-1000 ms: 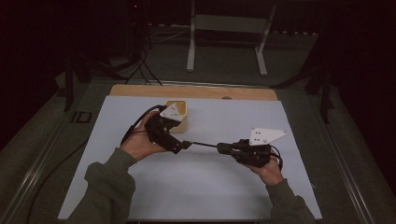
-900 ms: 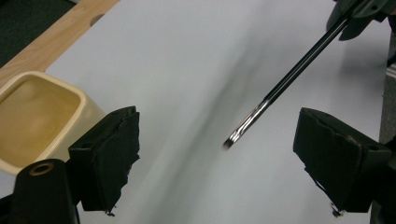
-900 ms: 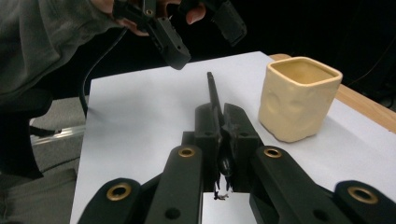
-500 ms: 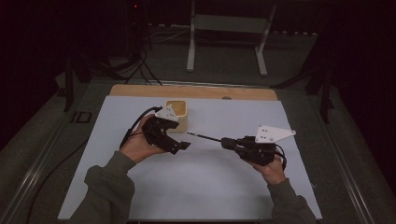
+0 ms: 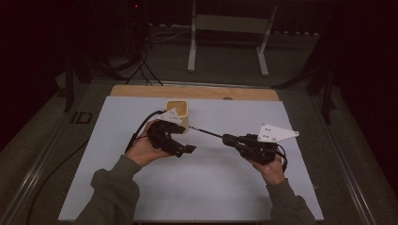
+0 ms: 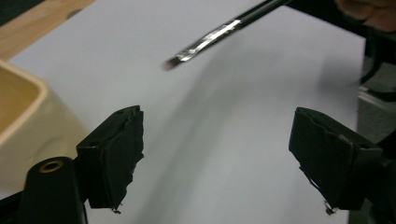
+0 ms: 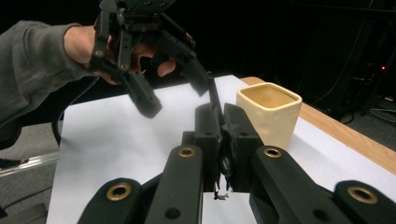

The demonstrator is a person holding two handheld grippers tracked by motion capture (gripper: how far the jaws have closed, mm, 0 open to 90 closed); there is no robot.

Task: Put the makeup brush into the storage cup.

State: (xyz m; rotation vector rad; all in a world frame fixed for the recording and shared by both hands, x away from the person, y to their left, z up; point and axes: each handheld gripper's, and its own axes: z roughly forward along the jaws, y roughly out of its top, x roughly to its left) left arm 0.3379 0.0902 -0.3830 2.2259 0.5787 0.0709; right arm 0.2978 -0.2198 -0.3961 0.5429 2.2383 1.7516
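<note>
Grippers parted over the white sheet [image 5: 197,187]; left hand-held gripper [image 5: 185,149] gapes empty, right hand-held gripper [image 5: 227,138] pinches a brush [image 5: 206,133].

The left gripper [image 5: 187,149] is held in the person's left hand [image 5: 143,149], just in front of the cream cup [image 5: 178,112], and its two jaws stand wide apart. The right gripper [image 5: 228,139] sits in the right hand [image 5: 268,166], well to the right of the cup, with jaws pressed together on a thin black brush [image 5: 206,132].
</note>
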